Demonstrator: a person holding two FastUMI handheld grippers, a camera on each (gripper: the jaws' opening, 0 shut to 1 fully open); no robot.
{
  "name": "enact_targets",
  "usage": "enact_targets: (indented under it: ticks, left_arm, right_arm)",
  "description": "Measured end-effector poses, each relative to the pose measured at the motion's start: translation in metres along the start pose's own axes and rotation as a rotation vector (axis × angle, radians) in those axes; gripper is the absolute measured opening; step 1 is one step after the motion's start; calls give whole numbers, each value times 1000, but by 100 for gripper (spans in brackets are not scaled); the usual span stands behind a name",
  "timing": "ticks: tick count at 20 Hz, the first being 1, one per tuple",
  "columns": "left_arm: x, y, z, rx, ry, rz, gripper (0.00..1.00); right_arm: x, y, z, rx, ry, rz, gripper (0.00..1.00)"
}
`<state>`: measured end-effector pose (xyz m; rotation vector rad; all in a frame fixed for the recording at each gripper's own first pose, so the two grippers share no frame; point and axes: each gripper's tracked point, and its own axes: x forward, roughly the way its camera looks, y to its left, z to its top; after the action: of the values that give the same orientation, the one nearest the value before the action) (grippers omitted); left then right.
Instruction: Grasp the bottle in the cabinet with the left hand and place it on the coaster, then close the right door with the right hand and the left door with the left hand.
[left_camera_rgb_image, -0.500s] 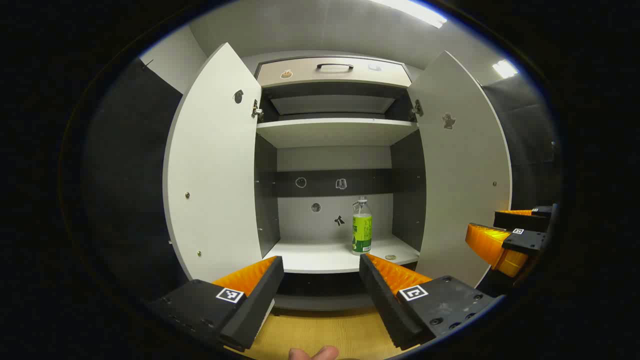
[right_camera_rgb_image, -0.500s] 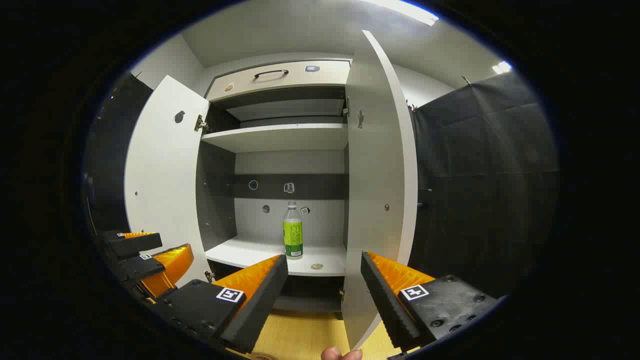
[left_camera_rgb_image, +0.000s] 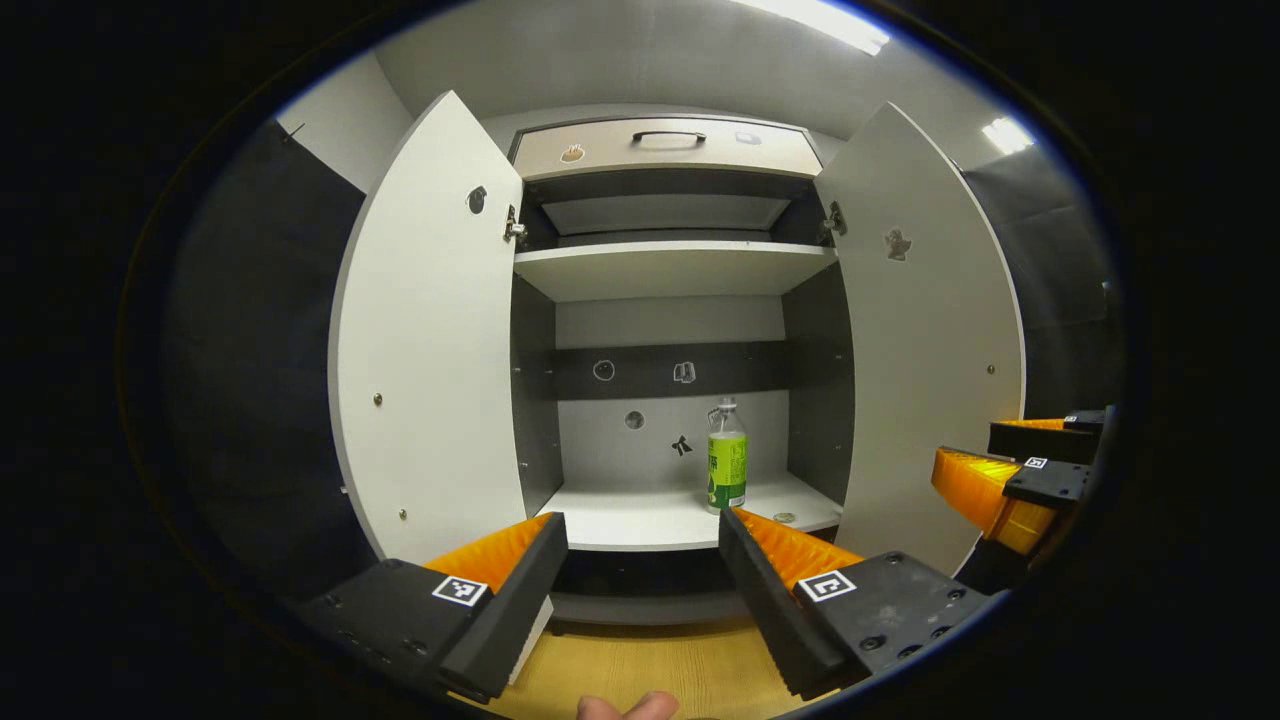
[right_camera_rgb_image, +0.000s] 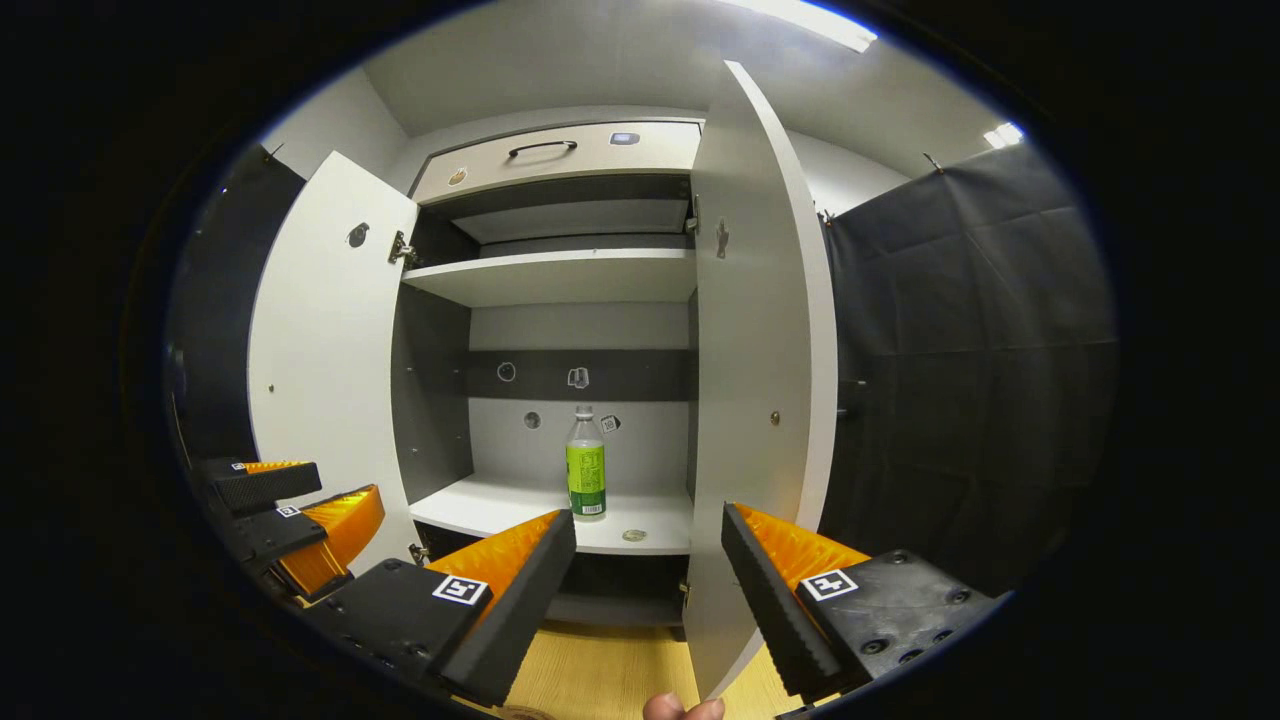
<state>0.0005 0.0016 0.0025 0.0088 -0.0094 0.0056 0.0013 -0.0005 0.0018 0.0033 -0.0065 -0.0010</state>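
A clear bottle with a green label (left_camera_rgb_image: 726, 458) (right_camera_rgb_image: 586, 464) stands upright on the cabinet's lower shelf (left_camera_rgb_image: 640, 515). A small round coaster (left_camera_rgb_image: 784, 517) (right_camera_rgb_image: 633, 535) lies on that shelf, in front of the bottle and to its right. Both doors hang wide: the left door (left_camera_rgb_image: 430, 330) (right_camera_rgb_image: 325, 350) and the right door (left_camera_rgb_image: 925, 340) (right_camera_rgb_image: 760, 370). My left gripper (left_camera_rgb_image: 643, 545) is open, well short of the shelf, nothing between its fingers. My right gripper (right_camera_rgb_image: 648, 545) is open too, in front of the right door's edge. Each gripper appears at the side of the other's view (left_camera_rgb_image: 1010, 470) (right_camera_rgb_image: 290, 510).
An upper shelf (left_camera_rgb_image: 670, 265) and a drawer with a dark handle (left_camera_rgb_image: 668, 135) sit above. Small stickers dot the cabinet's back wall. Wooden floor (left_camera_rgb_image: 640, 670) lies below the cabinet. Black cloth walls stand at both sides. A fingertip (left_camera_rgb_image: 625, 707) pokes in at the bottom.
The left gripper's view has shifted slightly, the cabinet sitting a touch lower and to the right. The right gripper has barely moved. Bottle and doors stay as they were.
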Motion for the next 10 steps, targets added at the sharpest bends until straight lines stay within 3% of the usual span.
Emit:
enact_targets:
  ticks: [10]
  left_arm:
    - [6,-4,-2,0,5,-17,97]
  right_arm:
    - [-1,2,2,-2,-5,5,98]
